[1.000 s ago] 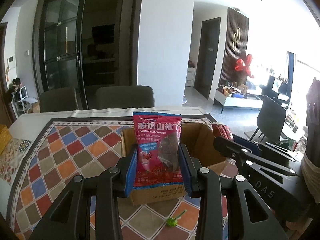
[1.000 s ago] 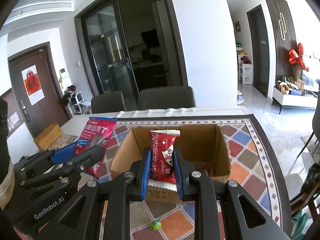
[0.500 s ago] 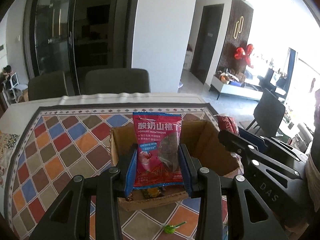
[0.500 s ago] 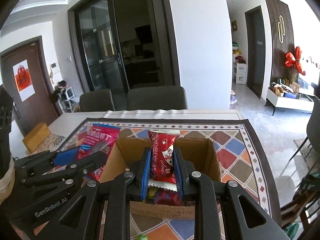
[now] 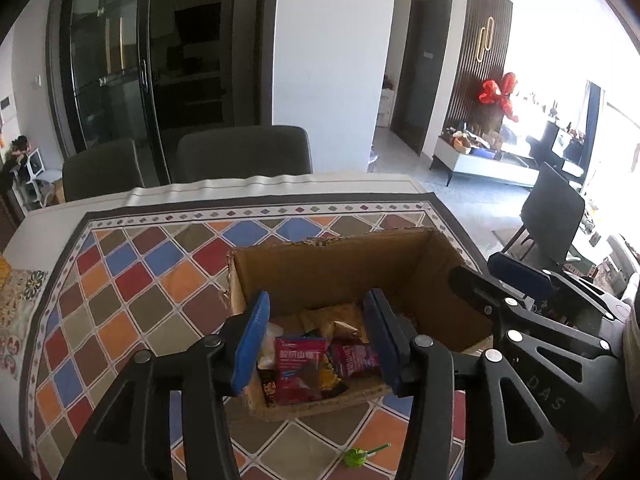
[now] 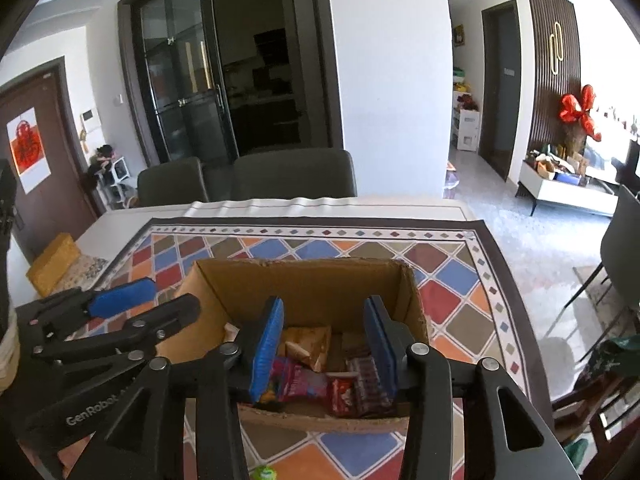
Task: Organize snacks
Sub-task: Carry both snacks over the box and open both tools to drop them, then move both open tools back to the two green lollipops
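Note:
An open cardboard box (image 5: 340, 268) (image 6: 304, 284) stands on the checkered tablecloth and holds several snack packets. The pink yogurt hawthorn packet (image 5: 298, 372) lies inside it near the front. A dark red packet (image 6: 366, 384) lies inside at the right. My left gripper (image 5: 318, 340) is open and empty above the box's near side. My right gripper (image 6: 324, 344) is open and empty above the box as well. Each gripper shows at the edge of the other's view.
A small green lollipop (image 5: 356, 456) lies on the cloth in front of the box. The colourful tablecloth (image 5: 132, 280) covers the table. Two grey chairs (image 5: 240, 156) stand at the far side. A yellow box (image 6: 52, 264) sits at the table's left.
Both grippers opened and let go of their packets, which now lie in the box. Both grippers moved forward over the box.

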### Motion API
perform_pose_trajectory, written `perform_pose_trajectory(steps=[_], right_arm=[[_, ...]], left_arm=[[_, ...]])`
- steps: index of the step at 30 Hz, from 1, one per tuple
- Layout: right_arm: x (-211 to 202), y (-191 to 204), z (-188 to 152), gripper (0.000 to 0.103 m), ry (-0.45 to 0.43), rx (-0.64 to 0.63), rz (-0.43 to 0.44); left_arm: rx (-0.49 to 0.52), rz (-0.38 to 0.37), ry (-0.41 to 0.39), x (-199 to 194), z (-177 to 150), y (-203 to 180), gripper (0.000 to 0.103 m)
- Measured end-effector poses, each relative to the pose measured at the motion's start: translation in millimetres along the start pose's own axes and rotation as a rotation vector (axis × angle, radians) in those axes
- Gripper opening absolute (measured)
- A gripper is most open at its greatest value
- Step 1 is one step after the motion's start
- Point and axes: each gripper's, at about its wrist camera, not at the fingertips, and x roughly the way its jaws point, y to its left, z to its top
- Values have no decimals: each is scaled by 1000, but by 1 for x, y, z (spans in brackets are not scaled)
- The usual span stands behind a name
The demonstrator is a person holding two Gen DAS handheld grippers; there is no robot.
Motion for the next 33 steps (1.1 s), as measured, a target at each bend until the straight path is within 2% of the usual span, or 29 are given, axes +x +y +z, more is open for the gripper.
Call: perform_pose_trajectory(steps=[5,17,19,26,33], right_arm=[[-14,0,-4,48,-12,15,14],[-60,3,-35,62,-59,52,9],[-63,1,-41,68,-57,63,3],[-67,-11,-68,68,-20,118,-32],[-69,-19,-93,68,21,146,-50]], left_arm=[[-3,10,-56,-24,-10,-1,51],[38,52,-157,-72,-46,-15,61],[41,60,-160,-75,-52,-16,61],[38,68,-142,-77,-76,-18,63],[27,34,-84,-70,-103,-24,64]])
